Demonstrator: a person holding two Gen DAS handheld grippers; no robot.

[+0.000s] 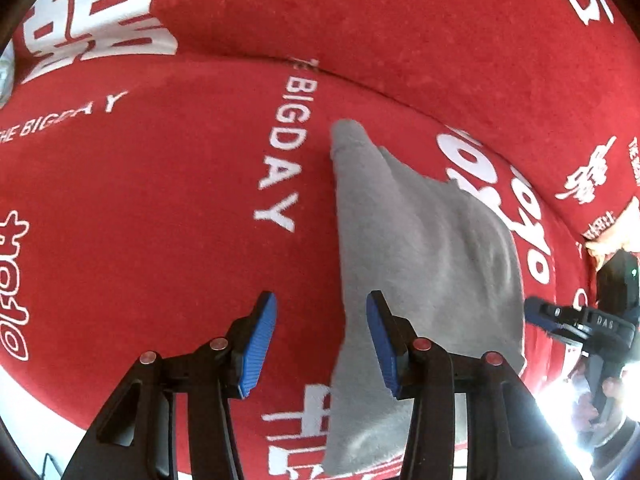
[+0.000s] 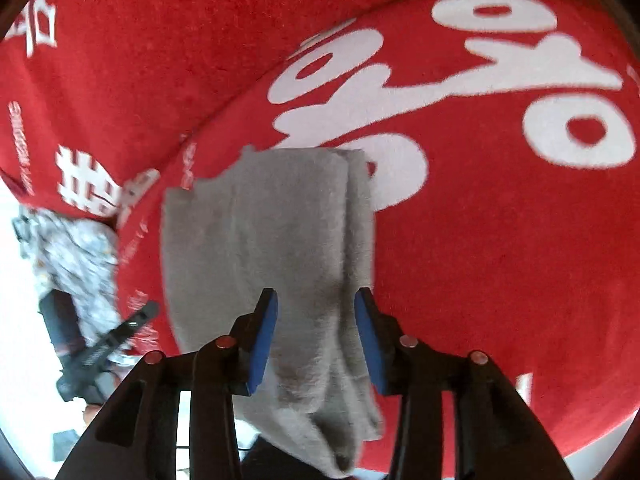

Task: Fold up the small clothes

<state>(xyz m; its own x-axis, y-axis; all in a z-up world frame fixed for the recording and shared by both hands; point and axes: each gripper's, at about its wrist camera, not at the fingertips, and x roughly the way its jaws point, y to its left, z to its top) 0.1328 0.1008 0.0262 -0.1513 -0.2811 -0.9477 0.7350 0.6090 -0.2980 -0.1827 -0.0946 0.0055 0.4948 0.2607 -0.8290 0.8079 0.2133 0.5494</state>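
Note:
A small grey fleecy garment (image 1: pixel 420 240) lies folded lengthwise on a red blanket. My left gripper (image 1: pixel 320 340) hovers open over its left edge; the blue pads stand wide apart and touch nothing. In the right wrist view the grey garment (image 2: pixel 272 232) runs away from me, with a doubled fold along its right side. My right gripper (image 2: pixel 316 340) straddles that fold near the garment's near end, open, with the pads clear of the cloth. The near end droops over the blanket's edge. Each gripper shows in the other's view: the right gripper (image 1: pixel 560 320) and the left gripper (image 2: pixel 116 336).
The red plush blanket (image 1: pixel 160 200) with white lettering covers the whole surface and rises in a raised fold (image 1: pixel 400 40) behind the garment. A pale patterned fabric (image 2: pixel 76 248) lies at the blanket's left edge. A hand (image 1: pixel 612 388) holds the right gripper's handle.

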